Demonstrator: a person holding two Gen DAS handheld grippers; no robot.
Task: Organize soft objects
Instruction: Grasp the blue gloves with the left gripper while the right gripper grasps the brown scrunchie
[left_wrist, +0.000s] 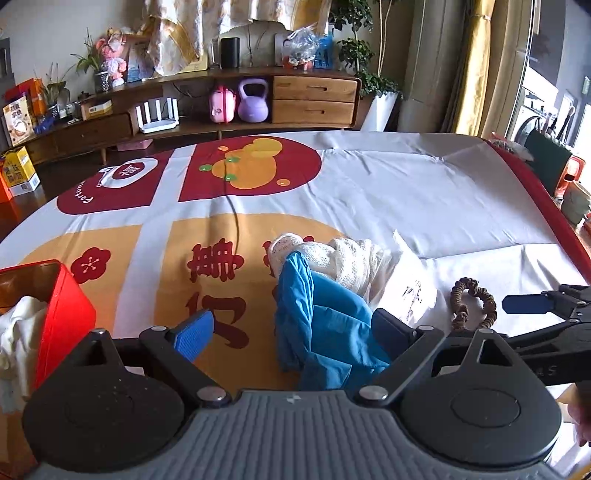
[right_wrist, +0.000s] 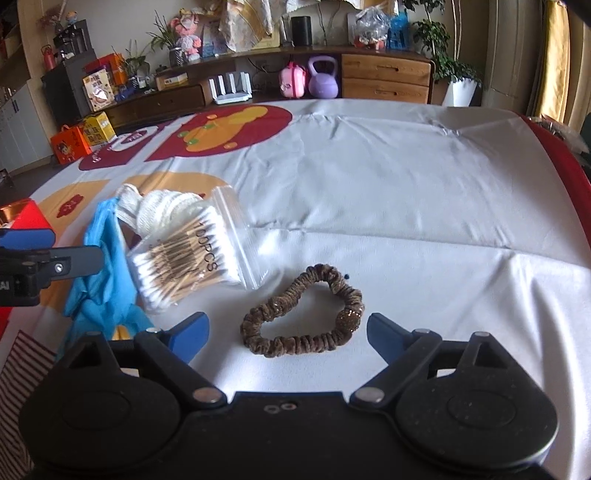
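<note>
Our left gripper (left_wrist: 291, 332) has its jaws spread wide, the blue glove (left_wrist: 325, 325) lying between the pads but not clamped; the right pad sits against or just behind the glove's edge, the left pad well clear of it. Our right gripper (right_wrist: 288, 332) is also wide, with the brown scrunchie (right_wrist: 301, 314) lying flat on the tabletop (right_wrist: 406, 184) between its fingertips and touching neither. We judge the step in hand to be picking up a soft piece and carrying it to the red box (left_wrist: 62, 306) at our left, where a pale cloth (left_wrist: 18, 332) already lies. For the glove, we should push forward until the bunched middle sits between the pads, not a thin fingertip or hem, then close fully; thin rubbery film slips out of a shallow pinch. The white knit glove (left_wrist: 332, 258) lies touching the blue one at its far end, and the bag of cotton swabs (right_wrist: 192, 258) rests just beside both, so we should lift slowly and watch that neither drags along. For the scrunchie, we had better lower until the pads nearly meet the cloth and close across one side of the loop, since squeezing the whole ring would only fold it. The tablecloth is loose and creased, so we keep the pads from catching it. One hand at a time seems wiser, the grippers being near each other
</note>
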